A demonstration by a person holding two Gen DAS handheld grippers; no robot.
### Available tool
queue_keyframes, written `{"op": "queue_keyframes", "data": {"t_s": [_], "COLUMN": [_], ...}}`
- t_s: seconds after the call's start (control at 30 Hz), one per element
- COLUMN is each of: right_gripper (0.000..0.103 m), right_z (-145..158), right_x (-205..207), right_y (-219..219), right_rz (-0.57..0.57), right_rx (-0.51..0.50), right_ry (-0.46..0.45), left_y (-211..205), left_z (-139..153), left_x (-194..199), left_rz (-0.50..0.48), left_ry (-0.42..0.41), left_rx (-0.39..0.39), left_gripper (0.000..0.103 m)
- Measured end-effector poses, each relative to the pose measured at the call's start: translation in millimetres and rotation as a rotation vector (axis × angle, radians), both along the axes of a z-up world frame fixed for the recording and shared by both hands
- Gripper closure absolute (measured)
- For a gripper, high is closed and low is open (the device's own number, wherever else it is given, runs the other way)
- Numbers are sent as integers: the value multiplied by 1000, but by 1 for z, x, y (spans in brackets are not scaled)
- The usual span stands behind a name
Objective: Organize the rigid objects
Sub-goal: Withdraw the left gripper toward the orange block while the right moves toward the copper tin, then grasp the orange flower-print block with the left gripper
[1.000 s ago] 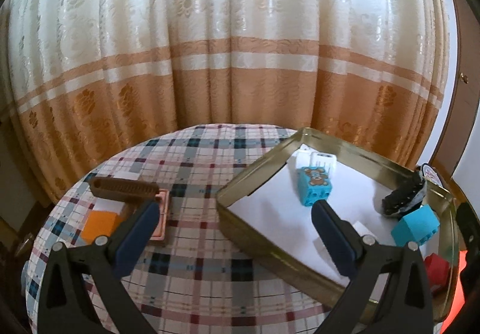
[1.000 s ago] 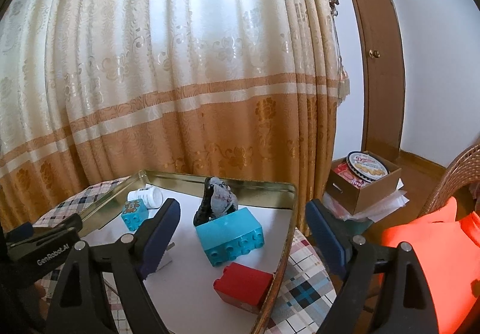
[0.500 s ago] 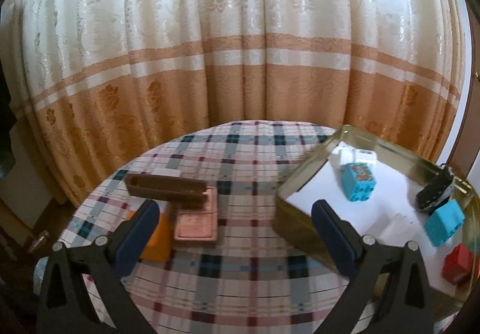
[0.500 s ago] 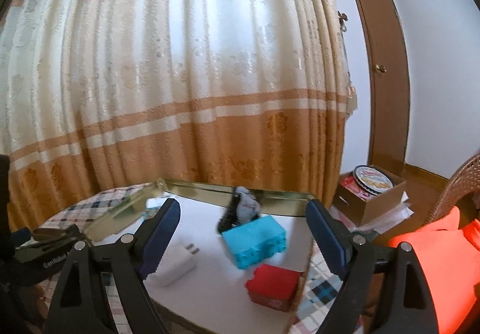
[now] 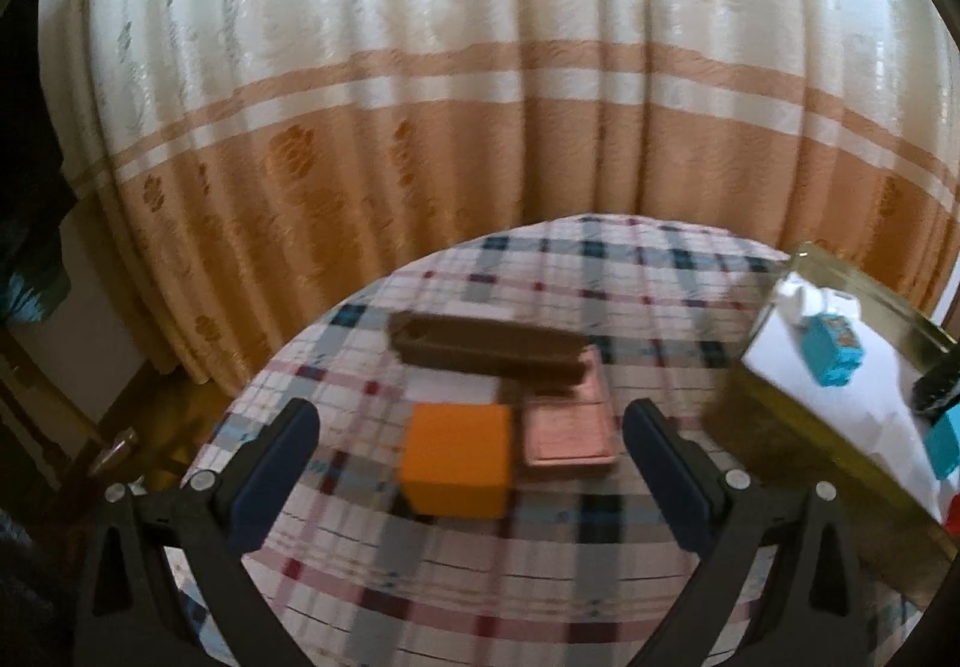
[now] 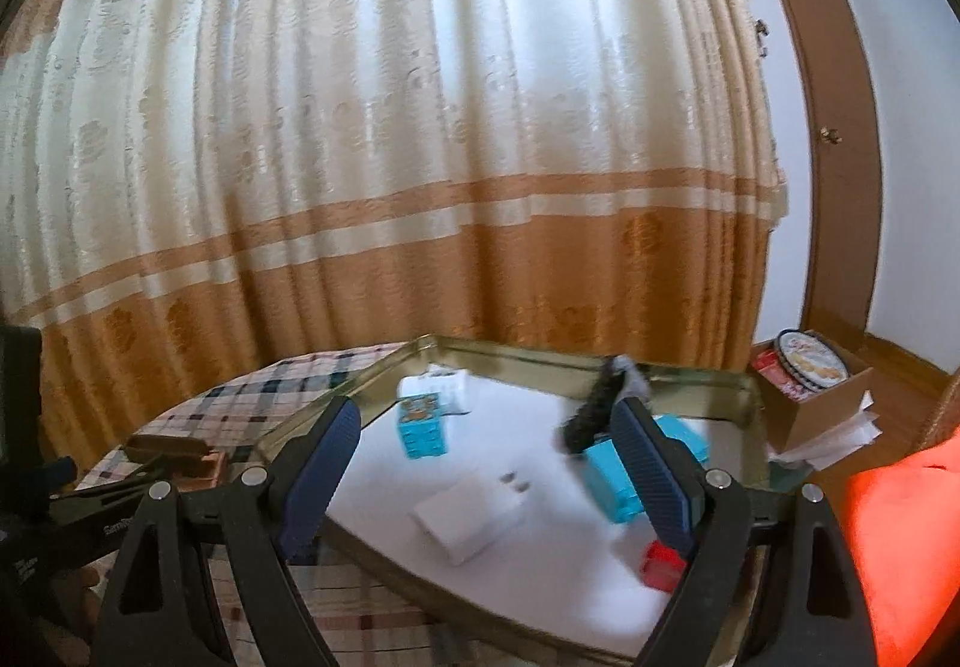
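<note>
My left gripper (image 5: 468, 463) is open and empty, with an orange cube (image 5: 456, 460) on the plaid tablecloth between its fingers. A pink flat case (image 5: 567, 427) and a long brown comb-like piece (image 5: 486, 346) lie just behind the cube. My right gripper (image 6: 486, 475) is open and empty above a gold metal tray (image 6: 690, 373) lined in white. In the tray lie a white charger plug (image 6: 471, 514), a small blue printed block (image 6: 423, 421), a larger blue block (image 6: 618, 469), a red block (image 6: 660, 565), a dark brush-like object (image 6: 591, 412) and a white item (image 6: 435, 385).
The round table (image 5: 540, 577) has a plaid cloth and stands against a cream and orange curtain (image 5: 480, 127). The tray also shows at the right in the left wrist view (image 5: 774, 445). A cardboard box with a biscuit tin (image 6: 810, 367) sits on the floor right; an orange cloth (image 6: 900, 547) is nearby.
My left gripper has swung left, from over the tray to the orange cube, now between its fingers. My right gripper has shifted left over the tray, bringing the white plug into view.
</note>
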State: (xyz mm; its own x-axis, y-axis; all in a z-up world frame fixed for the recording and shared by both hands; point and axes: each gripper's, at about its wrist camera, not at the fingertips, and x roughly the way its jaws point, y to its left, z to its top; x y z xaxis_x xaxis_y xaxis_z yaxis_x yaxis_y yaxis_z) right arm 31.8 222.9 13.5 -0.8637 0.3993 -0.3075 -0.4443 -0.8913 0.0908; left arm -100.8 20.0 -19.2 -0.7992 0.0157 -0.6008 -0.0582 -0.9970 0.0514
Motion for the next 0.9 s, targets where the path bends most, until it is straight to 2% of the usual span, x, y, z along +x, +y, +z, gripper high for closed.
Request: {"op": "queue_keyframes", "data": {"t_s": [0.13, 0.27, 0.5, 0.57, 0.7, 0.9], "right_gripper": [16, 16, 16, 16, 16, 16], "right_z": [-3, -7, -12, -14, -13, -17], "right_x": [-9, -18, -28, -30, -30, -33], "right_y": [-9, -19, -40, -47, -52, -46], "right_rz": [41, 89, 167, 196, 217, 219], "right_rx": [-16, -29, -48, -45, -42, -80], "right_ry": [-26, -52, -78, -94, -95, -119], "left_y": [-17, -33, -45, -42, -31, -22], "left_z": [-6, -8, -13, -14, -13, -25], "left_x": [-6, -13, -19, -21, -24, -34], "left_rz": [35, 62, 94, 81, 51, 22], "left_ry": [-21, -57, -99, -103, -86, -153], "left_rx": [0, 60, 82, 79, 23, -8], "left_gripper": [0, 0, 1, 0, 1, 1]}}
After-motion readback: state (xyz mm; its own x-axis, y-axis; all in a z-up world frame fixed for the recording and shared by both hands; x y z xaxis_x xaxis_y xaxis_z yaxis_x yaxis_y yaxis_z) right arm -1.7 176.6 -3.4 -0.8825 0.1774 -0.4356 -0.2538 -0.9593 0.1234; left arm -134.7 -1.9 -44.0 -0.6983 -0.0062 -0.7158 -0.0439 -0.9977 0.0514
